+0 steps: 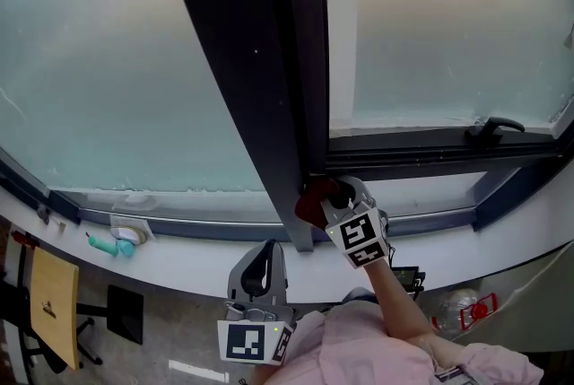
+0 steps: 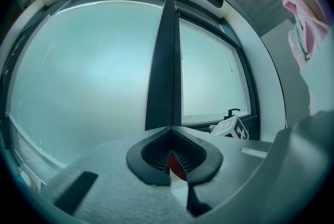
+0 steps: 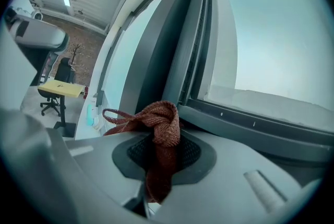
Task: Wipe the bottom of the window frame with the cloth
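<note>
A dark red cloth [image 1: 311, 205] hangs bunched from my right gripper [image 1: 336, 193], which is shut on it. The cloth [image 3: 164, 124] sticks out past the right gripper's [image 3: 159, 150] tips and sits at the foot of the dark mullion [image 1: 269, 87], against the bottom window frame [image 1: 421, 145]. In the right gripper view that frame rail [image 3: 250, 124] runs just beyond the cloth. My left gripper [image 1: 267, 259] is held lower, below the sill, pointing up at the window. Its jaws [image 2: 169, 131] are shut, with only a red sliver showing in the gap behind the tips.
A black window handle [image 1: 495, 125] sits on the right pane's frame. A teal item [image 1: 112, 244] and a white object [image 1: 130, 235] lie on the white sill [image 1: 502, 231] at left. Below are a yellow chair [image 1: 54, 302] and a plastic bottle [image 1: 462, 310].
</note>
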Available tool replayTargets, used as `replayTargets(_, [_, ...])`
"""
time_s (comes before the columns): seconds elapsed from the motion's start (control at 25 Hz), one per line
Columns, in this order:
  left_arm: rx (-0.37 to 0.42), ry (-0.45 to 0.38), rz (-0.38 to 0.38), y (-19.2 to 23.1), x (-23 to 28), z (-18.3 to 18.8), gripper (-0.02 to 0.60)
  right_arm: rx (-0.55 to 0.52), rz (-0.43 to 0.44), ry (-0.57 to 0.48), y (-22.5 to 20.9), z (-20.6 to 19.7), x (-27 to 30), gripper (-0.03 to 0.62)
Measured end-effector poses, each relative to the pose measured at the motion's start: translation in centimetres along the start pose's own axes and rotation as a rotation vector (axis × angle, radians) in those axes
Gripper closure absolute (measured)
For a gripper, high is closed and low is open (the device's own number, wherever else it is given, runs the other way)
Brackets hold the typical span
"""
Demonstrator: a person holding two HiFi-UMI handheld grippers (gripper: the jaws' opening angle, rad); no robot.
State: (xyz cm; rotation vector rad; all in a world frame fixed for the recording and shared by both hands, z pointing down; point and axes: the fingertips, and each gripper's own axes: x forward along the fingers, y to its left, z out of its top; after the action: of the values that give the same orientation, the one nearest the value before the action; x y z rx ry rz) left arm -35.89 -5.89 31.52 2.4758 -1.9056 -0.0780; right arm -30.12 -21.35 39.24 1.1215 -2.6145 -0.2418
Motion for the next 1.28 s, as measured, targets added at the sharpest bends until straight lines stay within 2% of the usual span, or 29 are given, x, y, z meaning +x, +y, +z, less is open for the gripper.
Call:
replayTargets(0.12, [0.002,-0.001,-0.007,-0.4,0.0,0.0,0.586,0.03,-0.007,-0.011,-0.6,0.0,-0.4,0.531])
replayTargets(0.32, [0.001,-0.001,-0.03,-1.4,0.0,0.0,0.586,-0.019,-0.05,0.001,-1.7,-0.3,-1.2,0.533])
replayTargets(0.56, [0.008,0.006,-0.069,-3.1,0.0,-0.1,0.586,-0.005,-0.089,0.001,-3.1,-1.0,-2.4,0.533])
replayTargets(1.28, [0.013,0.015,-0.059,-4.1,-1.4,-0.5,0.586,0.099,-0.189,-0.016,-7.2,-3.1,-5.5,0.532])
